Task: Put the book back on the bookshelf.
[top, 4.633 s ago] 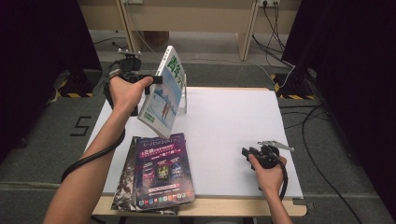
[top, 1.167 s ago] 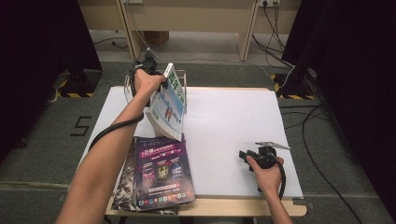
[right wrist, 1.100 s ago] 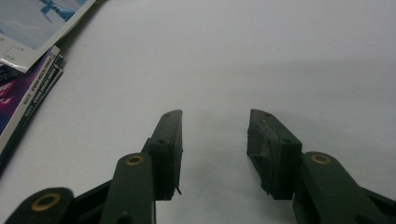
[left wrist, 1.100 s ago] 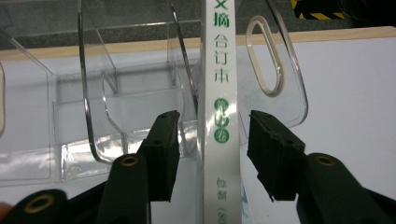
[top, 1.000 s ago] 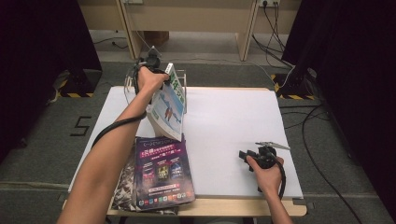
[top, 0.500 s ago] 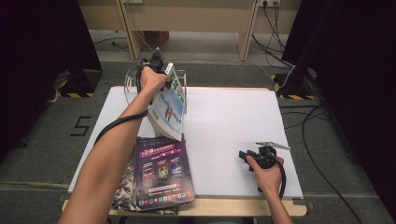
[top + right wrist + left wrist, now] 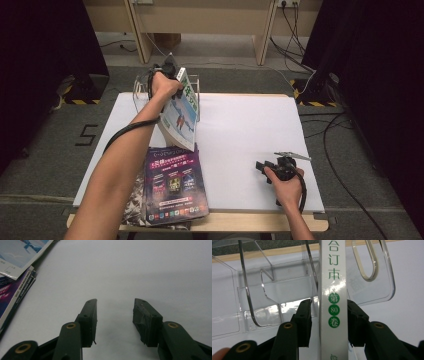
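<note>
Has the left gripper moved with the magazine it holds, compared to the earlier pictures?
Yes. The left gripper, with the magazine, has gone away from the person toward the clear rack at the table's far edge.

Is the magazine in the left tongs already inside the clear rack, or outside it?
Outside. The magazine hangs tilted from the left tongs, its spine in front of the clear rack.

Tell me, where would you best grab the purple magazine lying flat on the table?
Probably by the purple magazine's near edge, which seems to overhang the table front, coming in level from the person's side with the free right hand-held gripper. Lying flat on another magazine, its other edges leave jaws little room underneath.
</note>
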`<state>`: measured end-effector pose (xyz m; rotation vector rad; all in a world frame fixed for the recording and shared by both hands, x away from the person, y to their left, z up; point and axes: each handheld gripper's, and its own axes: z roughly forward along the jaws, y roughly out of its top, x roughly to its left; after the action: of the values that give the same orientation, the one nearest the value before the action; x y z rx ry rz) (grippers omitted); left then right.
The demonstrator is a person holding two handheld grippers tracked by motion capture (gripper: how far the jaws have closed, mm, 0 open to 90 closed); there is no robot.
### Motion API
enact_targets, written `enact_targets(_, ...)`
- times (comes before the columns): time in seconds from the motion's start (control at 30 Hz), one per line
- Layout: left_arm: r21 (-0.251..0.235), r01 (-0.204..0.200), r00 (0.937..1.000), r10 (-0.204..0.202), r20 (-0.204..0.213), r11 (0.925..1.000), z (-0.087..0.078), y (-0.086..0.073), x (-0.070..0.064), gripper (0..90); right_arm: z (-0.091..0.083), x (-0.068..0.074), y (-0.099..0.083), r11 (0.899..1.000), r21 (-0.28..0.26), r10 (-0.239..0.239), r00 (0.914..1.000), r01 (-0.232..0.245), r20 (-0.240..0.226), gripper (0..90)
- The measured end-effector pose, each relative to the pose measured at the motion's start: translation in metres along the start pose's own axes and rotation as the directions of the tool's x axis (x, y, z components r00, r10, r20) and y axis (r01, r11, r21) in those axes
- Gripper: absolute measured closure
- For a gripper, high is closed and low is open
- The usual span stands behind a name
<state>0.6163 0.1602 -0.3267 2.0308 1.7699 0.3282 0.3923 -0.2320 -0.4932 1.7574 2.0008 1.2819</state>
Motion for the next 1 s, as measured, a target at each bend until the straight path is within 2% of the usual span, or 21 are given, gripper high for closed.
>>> enact_targets(0.2, 0.001, -0.006, 0.9999, 0.006, -0.013, 1.0000, 0.004, 0.004, -0.001, 58.3, 0.000, -0.001, 0.000, 1.000, -0.003, 0.004, 1.0000, -0.004, -0.005, 54.6)
enact_targets(0.37, -0.004, 0.008, 1.0000, -0.008, 0.005, 1.0000, 0.003, 0.009, 0.000, 58.3, 0.000, 0.000, 0.000, 1.000, 0.000, 0.004, 1.0000, -0.004, -0.003, 54.6)
enact_targets(0.43, -0.006, 0.002, 1.0000, -0.002, -0.007, 1.0000, 0.005, 0.010, 0.000, 58.6, 0.000, 0.000, 0.000, 1.000, -0.001, 0.003, 1.0000, -0.003, -0.003, 54.6)
enact_targets(0.7, 0.007, 0.000, 0.9999, 0.000, -0.012, 1.0000, 0.016, 0.013, -0.004, 60.2, 0.000, 0.000, 0.000, 1.000, -0.003, 0.002, 1.0000, -0.002, -0.005, 54.6)
enact_targets(0.8, 0.005, 0.005, 0.9999, -0.004, -0.011, 1.0000, 0.016, 0.014, -0.004, 62.4, 0.000, 0.000, 0.000, 1.000, 0.001, 0.014, 0.9999, -0.014, -0.007, 54.6)
enact_targets(1.0, 0.005, -0.017, 0.9998, 0.017, -0.006, 0.9998, 0.014, 0.015, -0.007, 71.0, 0.000, 0.000, 0.000, 1.000, 0.000, 0.014, 0.9999, -0.014, -0.008, 54.6)
